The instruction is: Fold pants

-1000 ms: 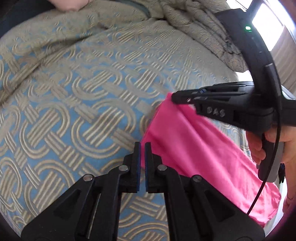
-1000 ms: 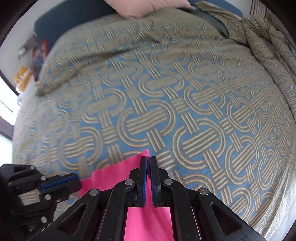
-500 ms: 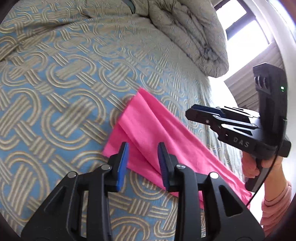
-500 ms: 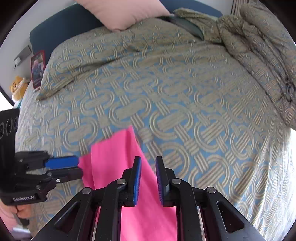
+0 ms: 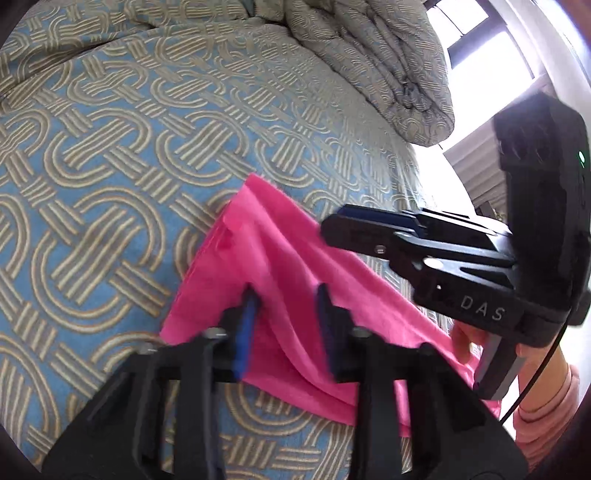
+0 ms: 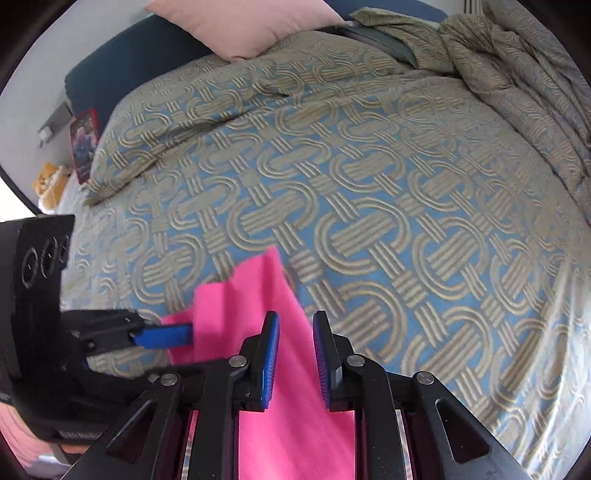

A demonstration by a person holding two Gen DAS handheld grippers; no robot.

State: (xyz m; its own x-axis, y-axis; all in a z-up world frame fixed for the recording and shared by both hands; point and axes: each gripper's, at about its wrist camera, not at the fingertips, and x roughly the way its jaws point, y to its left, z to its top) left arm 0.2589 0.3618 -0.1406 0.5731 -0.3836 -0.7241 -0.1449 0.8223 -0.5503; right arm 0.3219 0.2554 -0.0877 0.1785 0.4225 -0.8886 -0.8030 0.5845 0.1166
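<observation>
**A:** Judging by how the bright pink cloth pants [image 5: 273, 295] lie, I'd say the fold is partly made: they form a long narrow band on the blue bedspread with the tan woven-loop pattern [image 5: 110, 166], with a second layer stepped at the far end. They look lengthwise-folded but not yet shortened.

**B:** Agreed, as a guess. Neither tool has hold of them. The left gripper [image 5: 284, 328] has its blue-padded fingers spread apart above the fabric, nothing between them. The right gripper [image 6: 295, 350] is likewise parted over the pink band, gripping nothing.

**A:** So what's left is probably bringing one end over the other, plus flattening the ridge running along the middle.

**B:** That ridge shows only in the left wrist view, along with the crumpled quilt of the same pattern [image 5: 388, 74] and a bright window beyond the bed's edge.

**A:** And the right wrist view gives the head of the bed: a pale pink pillow [image 6: 243, 26], a dark blue headboard [image 6: 122, 70], and small items at the bedside that I can't identify. It also shows the offset corner of the layers more plainly.
</observation>
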